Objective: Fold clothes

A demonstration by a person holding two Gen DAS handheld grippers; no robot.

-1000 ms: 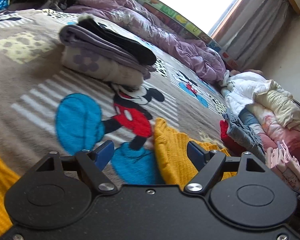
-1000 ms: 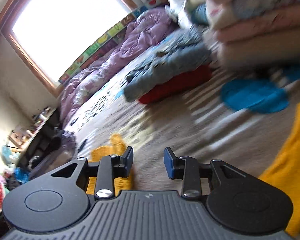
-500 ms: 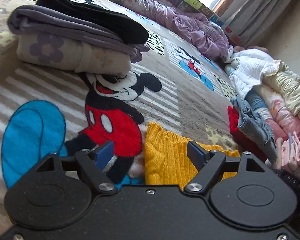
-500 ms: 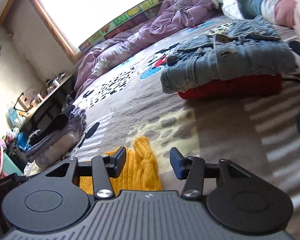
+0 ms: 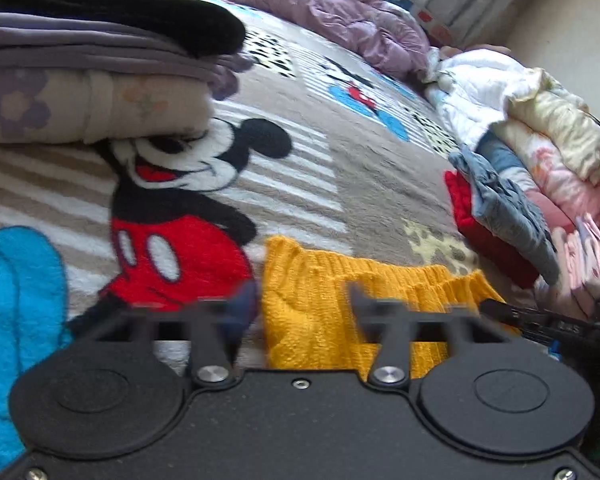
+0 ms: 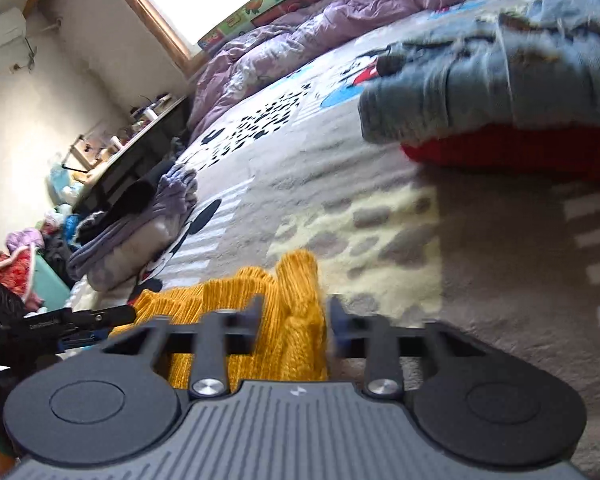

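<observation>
Two hand-held grippers flank a yellow knit garment point(image 5: 324, 300) lying on the Mickey Mouse blanket point(image 5: 188, 216); left hand-held gripper point(image 5: 300, 308) and right hand-held gripper point(image 6: 294, 320) both have jaws apart around its edge. Beyond the garment, folded stack point(image 5: 92, 80) sits left, denim on red clothes point(image 6: 500, 92) right. No legible writing.

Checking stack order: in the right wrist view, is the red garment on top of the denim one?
No, the denim garment lies on top of the red garment.
</observation>
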